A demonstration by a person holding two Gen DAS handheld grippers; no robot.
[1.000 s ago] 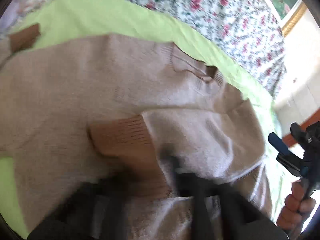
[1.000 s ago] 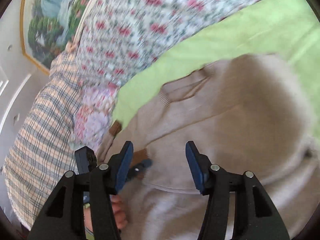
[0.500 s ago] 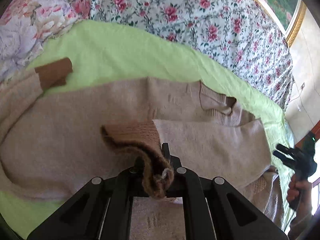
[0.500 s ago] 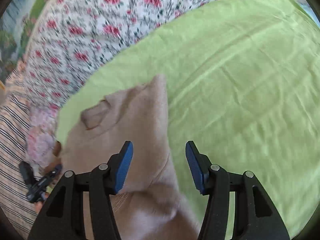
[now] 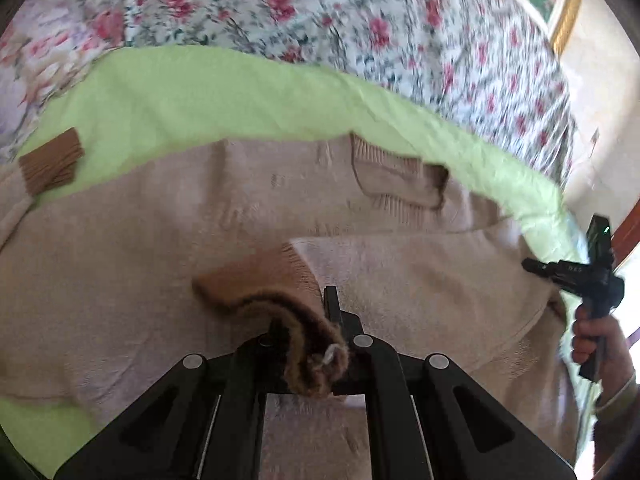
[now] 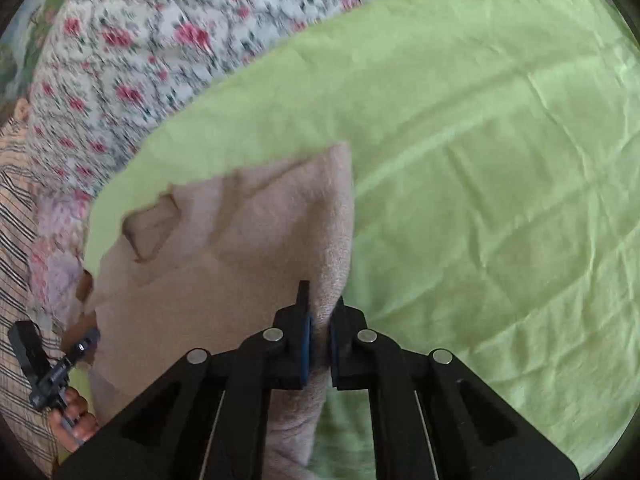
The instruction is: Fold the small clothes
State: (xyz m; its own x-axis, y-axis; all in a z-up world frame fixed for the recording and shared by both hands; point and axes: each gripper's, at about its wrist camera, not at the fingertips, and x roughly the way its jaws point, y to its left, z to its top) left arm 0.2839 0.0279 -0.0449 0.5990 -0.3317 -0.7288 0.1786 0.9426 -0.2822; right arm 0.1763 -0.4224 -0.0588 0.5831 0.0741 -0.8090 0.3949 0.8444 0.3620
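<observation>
A beige knitted sweater (image 5: 132, 248) lies spread on a lime green sheet (image 5: 208, 92), neck opening (image 5: 396, 184) toward the far side. One sleeve is folded across the body; its brown cuff (image 5: 256, 280) is pinched in my shut left gripper (image 5: 308, 344). The other brown cuff (image 5: 50, 160) lies flat at the far left. In the right wrist view my right gripper (image 6: 320, 332) is shut on the folded right edge of the sweater (image 6: 224, 264). Each gripper shows in the other's view, the right one (image 5: 580, 276) and the left one (image 6: 52, 372).
A floral quilt (image 5: 320, 12) covers the bed beyond the green sheet (image 6: 480, 160). A striped and checked blanket (image 6: 16, 208) lies at the left of the right wrist view. A gold picture frame (image 5: 568, 4) hangs on the wall at the upper right.
My right gripper has closed from open onto the sweater's folded right edge. My left gripper still holds the brown cuff and has shifted little over the sweater body.
</observation>
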